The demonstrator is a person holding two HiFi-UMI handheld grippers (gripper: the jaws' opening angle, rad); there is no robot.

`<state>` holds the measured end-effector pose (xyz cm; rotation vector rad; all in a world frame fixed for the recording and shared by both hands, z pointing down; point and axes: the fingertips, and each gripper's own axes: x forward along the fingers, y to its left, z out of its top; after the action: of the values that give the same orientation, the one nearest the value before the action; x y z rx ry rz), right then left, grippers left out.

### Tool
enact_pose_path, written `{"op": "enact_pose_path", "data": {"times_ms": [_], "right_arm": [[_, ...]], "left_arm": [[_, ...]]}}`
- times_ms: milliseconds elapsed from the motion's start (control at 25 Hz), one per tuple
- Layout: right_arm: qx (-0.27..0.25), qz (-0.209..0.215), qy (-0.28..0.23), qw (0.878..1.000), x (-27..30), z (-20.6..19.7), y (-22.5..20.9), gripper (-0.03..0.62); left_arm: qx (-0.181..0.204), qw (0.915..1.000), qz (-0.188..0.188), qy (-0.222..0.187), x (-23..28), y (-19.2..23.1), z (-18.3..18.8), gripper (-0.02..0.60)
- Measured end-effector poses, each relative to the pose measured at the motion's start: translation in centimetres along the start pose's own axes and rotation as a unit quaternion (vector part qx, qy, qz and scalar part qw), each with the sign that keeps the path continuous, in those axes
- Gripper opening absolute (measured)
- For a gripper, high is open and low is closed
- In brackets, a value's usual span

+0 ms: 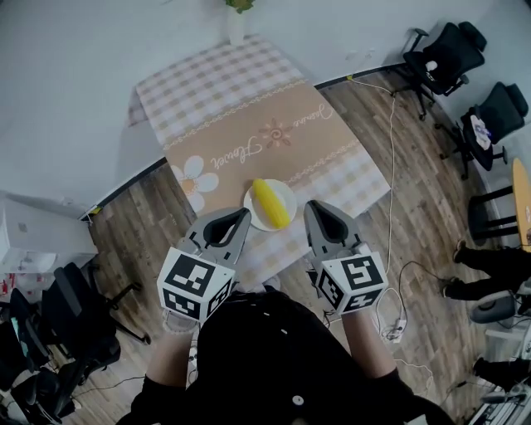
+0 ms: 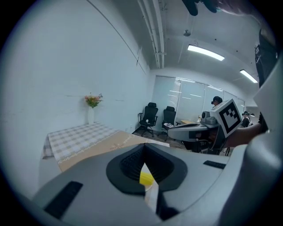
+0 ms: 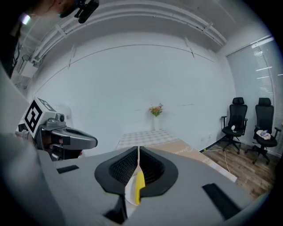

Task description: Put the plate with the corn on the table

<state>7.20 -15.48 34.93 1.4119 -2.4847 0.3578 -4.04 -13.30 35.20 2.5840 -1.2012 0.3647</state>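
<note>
A white plate [image 1: 251, 209] carrying a yellow corn cob [image 1: 272, 203] rests on the checked tablecloth of the table [image 1: 249, 108], near its front edge. My left gripper [image 1: 246, 214] hovers just left of the plate, jaws shut and empty. To the plate's right my right gripper [image 1: 309, 206] is likewise shut on nothing. In the left gripper view the corn [image 2: 146, 178] and plate [image 2: 151, 195] show through the hole behind the closed tips [image 2: 144, 145]. The right gripper view shows the corn [image 3: 139, 187] through the slit below its tips [image 3: 139, 148].
A vase with flowers [image 1: 236, 21] stands at the table's far edge by the wall. Black office chairs [image 1: 444, 54] stand at the right, more chairs [image 1: 50, 332] at the left. A white cable [image 1: 390, 166] runs along the wooden floor. A person's legs [image 1: 489, 266] show at far right.
</note>
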Motion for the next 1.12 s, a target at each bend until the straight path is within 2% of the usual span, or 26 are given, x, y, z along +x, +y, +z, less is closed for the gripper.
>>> {"op": "enact_pose_path", "data": {"times_ms": [320, 1120], "right_arm": [[0.018, -0.001, -0.014, 1.000, -0.6, 0.6, 0.1, 0.046], [-0.001, 0.005, -0.002, 1.000, -0.9, 0.1, 0.3, 0.044]], "left_arm": [[0.035, 0.9993, 0.008, -0.014, -0.5, -0.3, 1.3, 0.014], [0.029, 0.9996, 0.001, -0.007, -0.2, -0.9, 0.8, 0.014]]}}
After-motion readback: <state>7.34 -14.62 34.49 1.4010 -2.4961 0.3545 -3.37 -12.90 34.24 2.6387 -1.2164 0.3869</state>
